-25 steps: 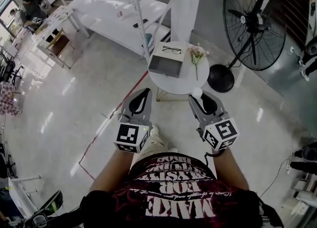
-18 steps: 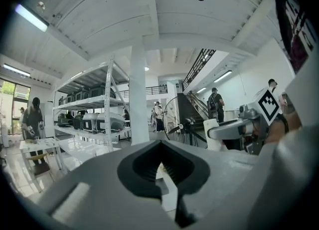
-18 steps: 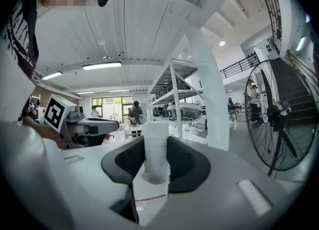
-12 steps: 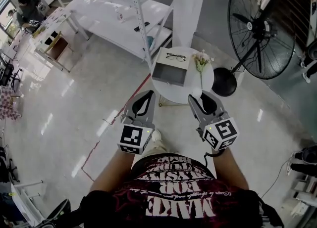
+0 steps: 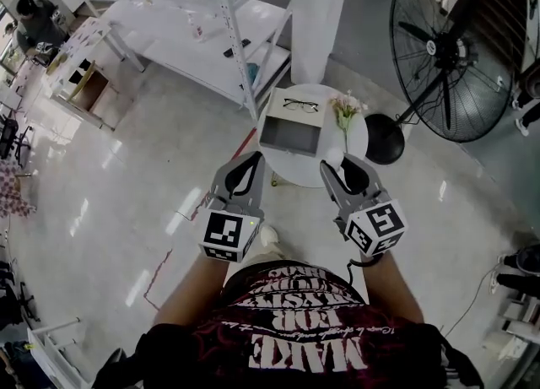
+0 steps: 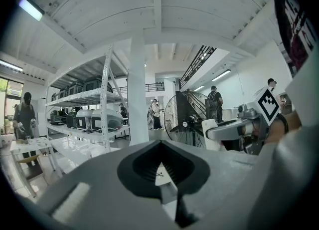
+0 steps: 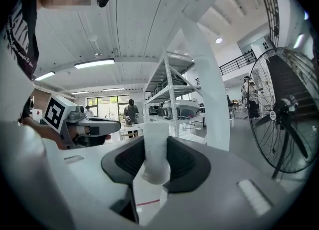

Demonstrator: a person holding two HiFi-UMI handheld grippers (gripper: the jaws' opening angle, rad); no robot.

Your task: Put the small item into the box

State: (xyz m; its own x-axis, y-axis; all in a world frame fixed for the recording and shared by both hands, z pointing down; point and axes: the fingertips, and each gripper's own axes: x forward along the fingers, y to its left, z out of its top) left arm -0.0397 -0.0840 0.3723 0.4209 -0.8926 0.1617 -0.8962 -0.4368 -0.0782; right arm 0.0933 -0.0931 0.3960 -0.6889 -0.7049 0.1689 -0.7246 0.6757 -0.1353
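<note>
The right hand-held gripper (image 5: pixel 332 162) pinches the small white item (image 7: pixel 155 146) upright between its pads. The left hand-held gripper (image 5: pixel 256 159) is pressed together and empty. The open box (image 5: pixel 287 144) sits on the round worktop (image 5: pixel 358 139), ahead and slightly left of the loaded gripper, so the move likely runs forward and inward.

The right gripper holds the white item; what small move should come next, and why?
Probably carry the right gripper forward over the box: its jaws grip the white item, but the box sits ahead on the round table, not yet under it.
</note>
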